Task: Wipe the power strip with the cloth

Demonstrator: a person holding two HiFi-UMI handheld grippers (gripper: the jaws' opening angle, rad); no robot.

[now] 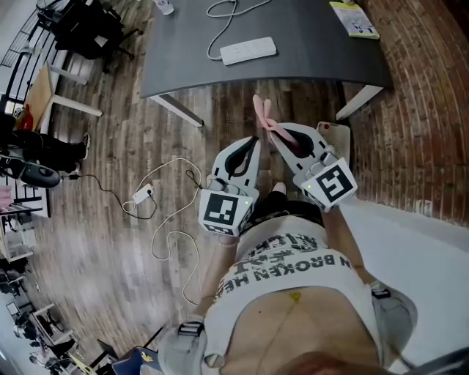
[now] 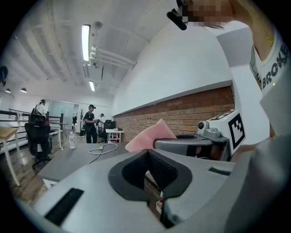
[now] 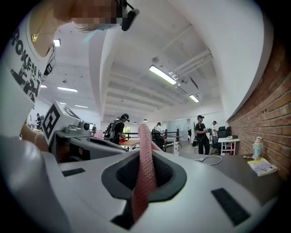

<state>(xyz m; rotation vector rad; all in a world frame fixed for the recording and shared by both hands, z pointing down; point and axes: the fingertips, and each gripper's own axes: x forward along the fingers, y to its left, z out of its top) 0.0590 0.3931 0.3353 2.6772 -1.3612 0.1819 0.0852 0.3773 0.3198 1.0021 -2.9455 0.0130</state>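
Observation:
A white power strip [image 1: 248,50] lies on the dark grey table [image 1: 308,58], its white cord [image 1: 226,15] looping toward the far edge. Both grippers hover in front of the table, short of its near edge. My right gripper [image 1: 278,133] is shut on a pink cloth [image 1: 262,113], which stands up between its jaws [image 3: 144,154]. My left gripper [image 1: 253,143] is shut with nothing between its jaws; its dark pads [image 2: 148,169] meet. The cloth [image 2: 150,136] and the right gripper [image 2: 200,141] show beside it in the left gripper view.
A yellow booklet [image 1: 355,19] lies at the table's far right corner, beside a brick wall [image 1: 418,110]. A white adapter with cables [image 1: 143,195] lies on the wooden floor at left. Several people stand far off [image 3: 202,132]. Office chairs [image 1: 88,29] sit at upper left.

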